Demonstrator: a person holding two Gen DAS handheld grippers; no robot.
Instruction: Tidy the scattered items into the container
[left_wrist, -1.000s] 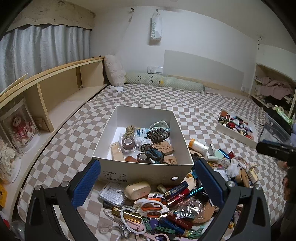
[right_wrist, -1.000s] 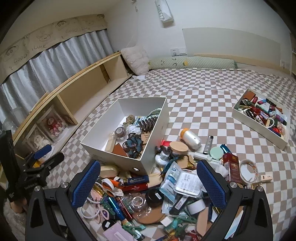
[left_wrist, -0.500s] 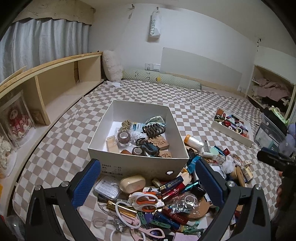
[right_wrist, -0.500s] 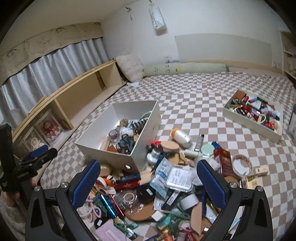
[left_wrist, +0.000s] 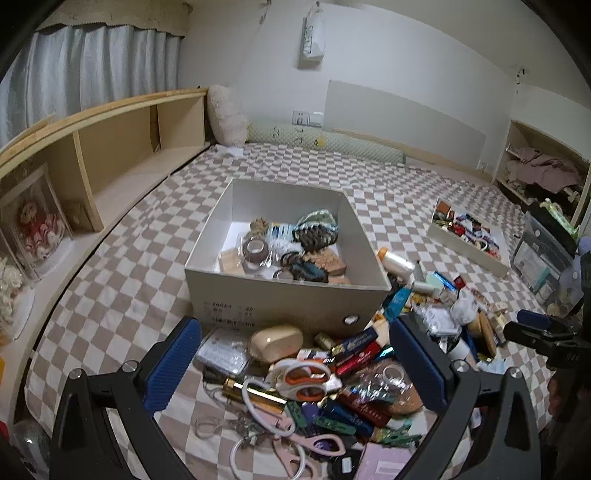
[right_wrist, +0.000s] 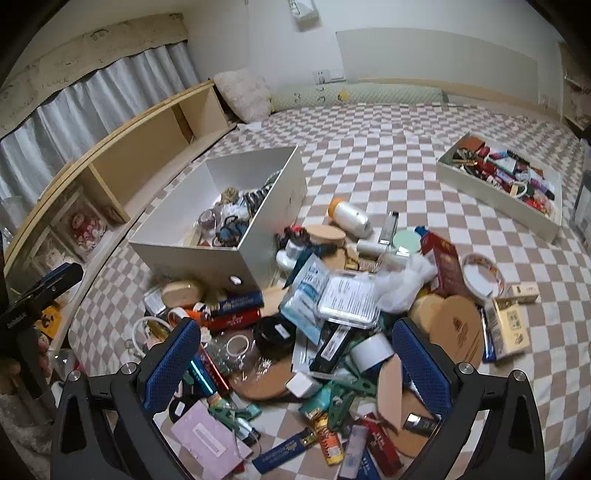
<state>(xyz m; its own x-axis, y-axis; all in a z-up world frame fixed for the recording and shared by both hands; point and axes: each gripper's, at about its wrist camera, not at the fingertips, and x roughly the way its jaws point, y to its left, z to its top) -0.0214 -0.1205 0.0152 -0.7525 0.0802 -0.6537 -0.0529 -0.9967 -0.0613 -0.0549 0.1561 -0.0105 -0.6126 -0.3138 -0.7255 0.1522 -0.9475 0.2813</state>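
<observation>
Open-topped white box (left_wrist: 284, 299), access from above unobstructed; floor part covered with small items. Dense clutter pile (right_wrist: 332, 317) pressed against box's near and right walls. Bare checkered mat (left_wrist: 122, 273) left of box and behind it.

**Background, non-task stuff only**

Checkered bedding (left_wrist: 155, 266) covers the whole surface ahead of the grippers. Wooden shelf unit (left_wrist: 122, 147) runs along the left side; boxed doll in red (left_wrist: 35, 229) sits in its near compartment. Grey curtain (left_wrist: 92, 74) hangs above the shelf. Fluffy white pillow (left_wrist: 227, 114) stands at the far-left corner, long green bolster (left_wrist: 325, 142) against the far wall. White hanging bag (left_wrist: 312, 40) on that wall, wall sockets (left_wrist: 308, 119) below it. Far right: open shelf with pinkish clothes (left_wrist: 546, 173).
</observation>
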